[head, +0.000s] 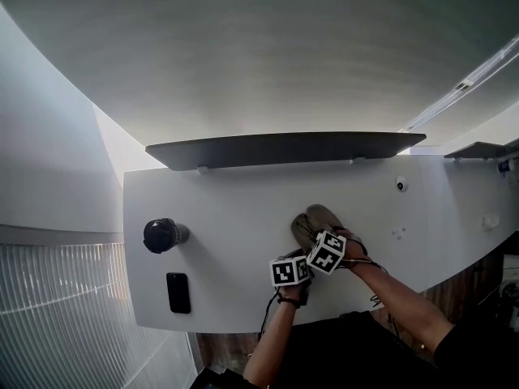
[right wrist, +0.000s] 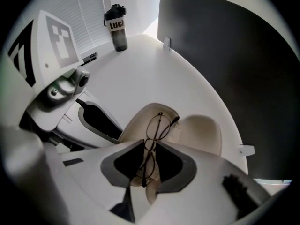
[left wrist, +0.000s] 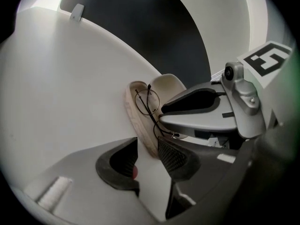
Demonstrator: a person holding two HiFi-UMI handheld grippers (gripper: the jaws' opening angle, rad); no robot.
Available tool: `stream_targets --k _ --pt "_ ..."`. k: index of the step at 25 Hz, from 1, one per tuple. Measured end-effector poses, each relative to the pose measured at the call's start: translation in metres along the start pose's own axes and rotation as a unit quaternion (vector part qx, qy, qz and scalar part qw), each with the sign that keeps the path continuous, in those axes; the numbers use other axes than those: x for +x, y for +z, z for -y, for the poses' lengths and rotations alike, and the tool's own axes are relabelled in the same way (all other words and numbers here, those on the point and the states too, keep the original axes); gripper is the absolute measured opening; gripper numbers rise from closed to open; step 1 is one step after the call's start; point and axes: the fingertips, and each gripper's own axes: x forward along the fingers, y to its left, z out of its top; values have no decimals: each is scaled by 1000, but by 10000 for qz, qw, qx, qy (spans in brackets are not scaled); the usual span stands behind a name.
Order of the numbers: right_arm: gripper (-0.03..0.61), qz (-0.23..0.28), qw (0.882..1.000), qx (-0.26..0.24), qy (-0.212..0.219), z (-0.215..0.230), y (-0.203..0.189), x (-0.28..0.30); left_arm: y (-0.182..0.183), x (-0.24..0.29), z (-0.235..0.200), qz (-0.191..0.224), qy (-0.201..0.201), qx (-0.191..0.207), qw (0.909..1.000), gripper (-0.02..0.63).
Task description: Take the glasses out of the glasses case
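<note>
One pair: thin, dark, round-rimmed glasses (right wrist: 158,126)

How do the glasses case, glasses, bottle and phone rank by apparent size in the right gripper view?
1. glasses case
2. glasses
3. bottle
4. phone
The bottle and phone lie far from the camera, so this ranks looks only, not true size.

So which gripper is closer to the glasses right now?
Right. The right gripper straddles the glasses in the open case; the left gripper is at the case's rim.
</note>
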Motion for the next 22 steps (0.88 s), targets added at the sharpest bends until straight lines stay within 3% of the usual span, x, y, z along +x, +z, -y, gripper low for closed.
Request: stream_targets --k 15,22 --pt "72 -337 9985 -387 162 1 -3 17 -2 3 -1 51 -163 -294 9994 140" --pt "49 -83 9984 -526 168 -3 -5 15 -1 4 6 75 -320 -329 9989 138"
